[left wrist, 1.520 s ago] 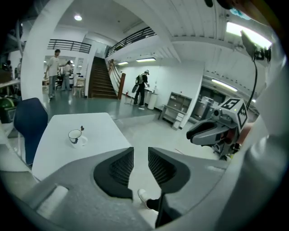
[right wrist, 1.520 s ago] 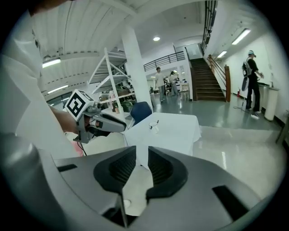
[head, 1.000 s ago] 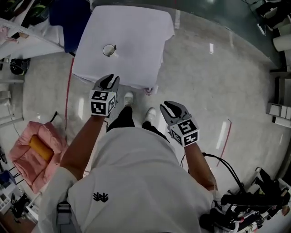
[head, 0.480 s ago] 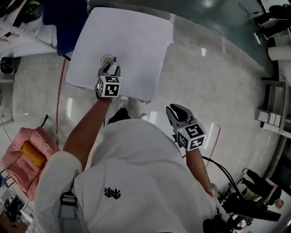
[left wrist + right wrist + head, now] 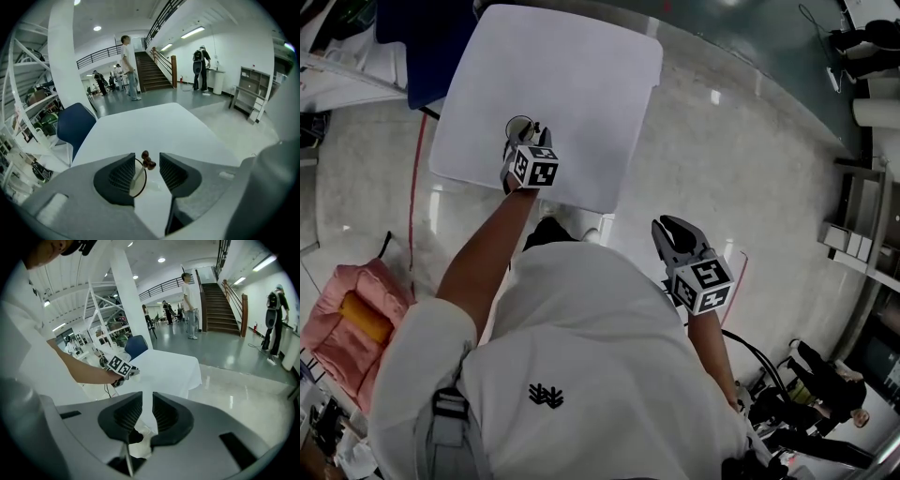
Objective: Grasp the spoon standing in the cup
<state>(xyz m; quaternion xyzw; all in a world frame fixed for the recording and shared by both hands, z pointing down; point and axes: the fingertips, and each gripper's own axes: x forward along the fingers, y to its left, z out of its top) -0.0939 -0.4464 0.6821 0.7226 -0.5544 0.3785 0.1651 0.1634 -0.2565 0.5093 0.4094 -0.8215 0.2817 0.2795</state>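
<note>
A clear cup [image 5: 521,125] stands near the left side of the white table [image 5: 581,84]. In it stands a pale spoon whose handle ends in dark brown knobs [image 5: 148,161]. My left gripper [image 5: 525,142] reaches over the table right at the cup. Its jaws have just been opening, and in the left gripper view [image 5: 147,164] they stand wide with the spoon's knobbed end and the cup's rim [image 5: 140,185] between them, the pads not touching it. My right gripper [image 5: 668,225] hangs off the table over the floor. Its jaws [image 5: 147,399] are a narrow gap apart and empty.
A blue chair [image 5: 72,126] stands at the table's far left corner. A pink bag [image 5: 352,319] lies on the floor to my left, cables [image 5: 759,356] to my right. Several people [image 5: 129,68] stand far off by a staircase.
My left gripper has moved forward from the table's near edge up to the cup, and its jaws have opened. The right gripper has shifted a little forward.
</note>
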